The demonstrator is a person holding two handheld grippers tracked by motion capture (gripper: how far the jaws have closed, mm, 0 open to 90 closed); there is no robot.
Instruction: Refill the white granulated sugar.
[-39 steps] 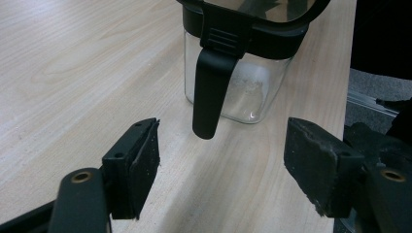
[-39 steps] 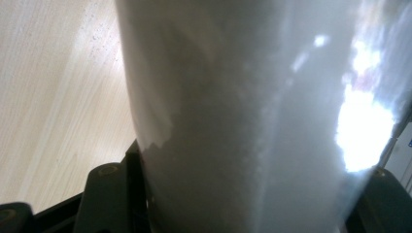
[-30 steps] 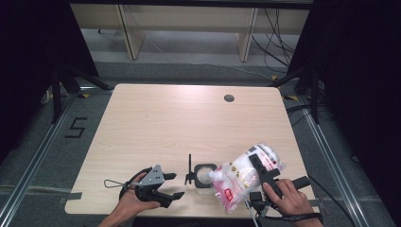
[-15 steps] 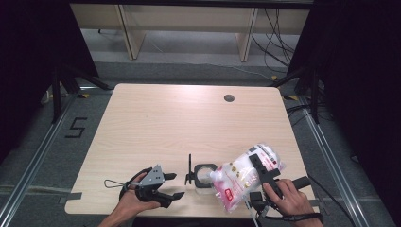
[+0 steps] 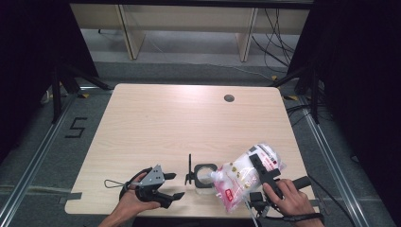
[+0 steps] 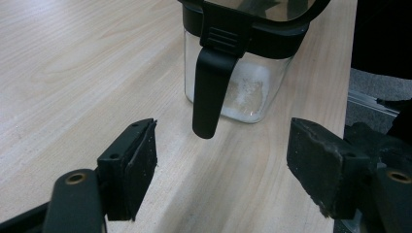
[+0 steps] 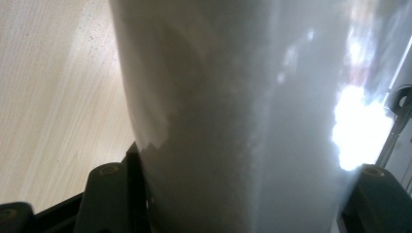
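The person is standing at the near edge of a wooden table, holding one gripper in each hand. The right gripper is clamping a clear plastic bag of white powder, with red print on its side; the jaws are standing fairly wide, pressed against the bag's two sides, as the right gripper view shows with the bag running up between the two black jaws. The bag is being held tilted, its narrow end pointing toward the open mouth of a small clear jar with a black rim, which is standing on the table near the front edge, just left of the bag. The jar's lid is standing raised on its left side. In the left gripper view the jar is showing a thin layer of white powder at its bottom, and a black latch is hanging down its front wall. The left gripper is resting low near the table's front edge, left of the jar and apart from it, its jaws spread wide with nothing between them. Both pads are sitting clear of the latch. A round hole is sitting in the table's far side.
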